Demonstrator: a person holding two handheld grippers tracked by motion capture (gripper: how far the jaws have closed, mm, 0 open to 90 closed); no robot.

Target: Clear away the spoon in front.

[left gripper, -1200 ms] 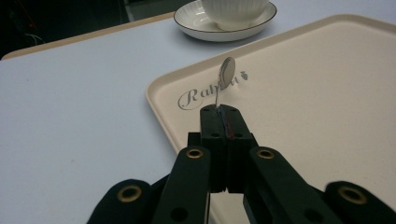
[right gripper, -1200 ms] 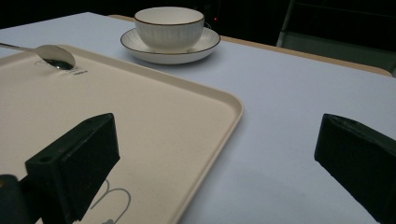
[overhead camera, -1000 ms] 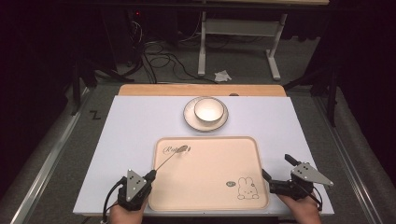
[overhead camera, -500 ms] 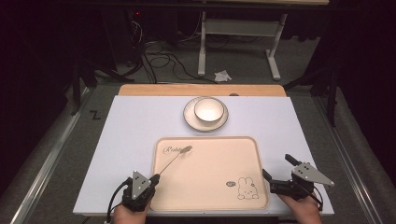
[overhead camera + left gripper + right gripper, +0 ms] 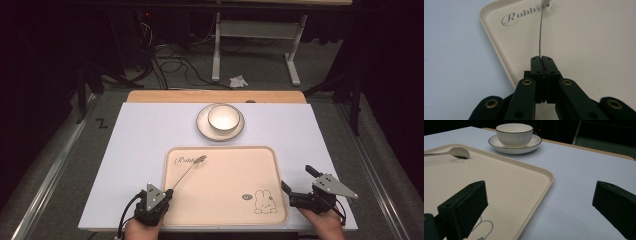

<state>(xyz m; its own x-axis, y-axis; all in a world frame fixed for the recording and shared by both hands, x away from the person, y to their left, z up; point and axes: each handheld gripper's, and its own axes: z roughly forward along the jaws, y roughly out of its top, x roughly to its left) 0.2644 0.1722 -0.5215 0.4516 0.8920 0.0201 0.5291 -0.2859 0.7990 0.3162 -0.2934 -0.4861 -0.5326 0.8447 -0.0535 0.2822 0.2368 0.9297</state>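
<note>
Left tongs pinching spoon, bowl beyond

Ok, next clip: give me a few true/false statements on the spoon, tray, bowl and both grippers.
1. The left gripper is shut on the spoon handle. True.
2. The spoon's bowl end lies inside the bowl. False: it lies over the tray, near the printed word.
3. The right gripper is open. True: its jaws stand wide apart with the tray's edge between them, not pressed.
4. The bowl stands on the tray. False: it stands on a saucer beyond the tray, on the table.
5. The tray bears a rabbit drawing. True.
</note>
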